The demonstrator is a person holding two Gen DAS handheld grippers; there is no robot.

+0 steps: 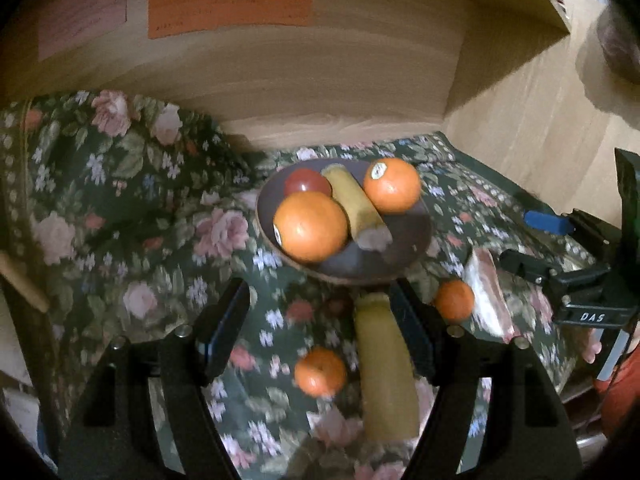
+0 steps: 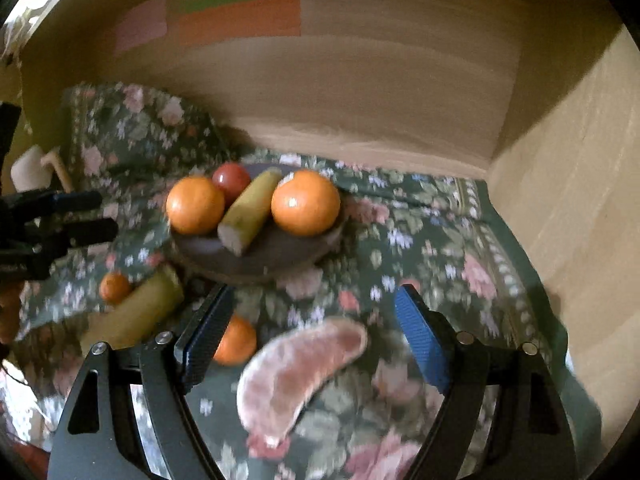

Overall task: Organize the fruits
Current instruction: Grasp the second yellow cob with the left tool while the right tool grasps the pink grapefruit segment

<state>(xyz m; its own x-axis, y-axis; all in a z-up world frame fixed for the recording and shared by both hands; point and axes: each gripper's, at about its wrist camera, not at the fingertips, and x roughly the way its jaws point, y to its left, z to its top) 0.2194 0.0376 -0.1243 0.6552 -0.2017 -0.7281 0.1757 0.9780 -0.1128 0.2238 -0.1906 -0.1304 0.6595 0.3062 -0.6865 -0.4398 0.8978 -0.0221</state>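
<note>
A dark plate (image 1: 408, 236) (image 2: 280, 252) on the floral cloth holds two oranges (image 1: 310, 226) (image 1: 392, 185), a red fruit (image 1: 306, 182) and a half banana (image 1: 356, 204). In front of it lie another half banana (image 1: 384, 368) (image 2: 140, 308), two small tangerines (image 1: 320, 372) (image 1: 454, 300) and a pink grapefruit wedge (image 2: 296, 372) (image 1: 486, 292). My left gripper (image 1: 320, 332) is open, with the banana half lying against its right finger and one tangerine between the fingers. My right gripper (image 2: 312, 340) is open around the grapefruit wedge, above it.
The cloth (image 1: 120, 200) covers a wooden alcove with walls behind (image 1: 320, 80) and at right (image 2: 580, 200). Coloured paper notes (image 1: 228, 8) hang on the back wall. A wooden mallet-like object (image 2: 36, 168) lies at far left. The cloth is bunched up at back left.
</note>
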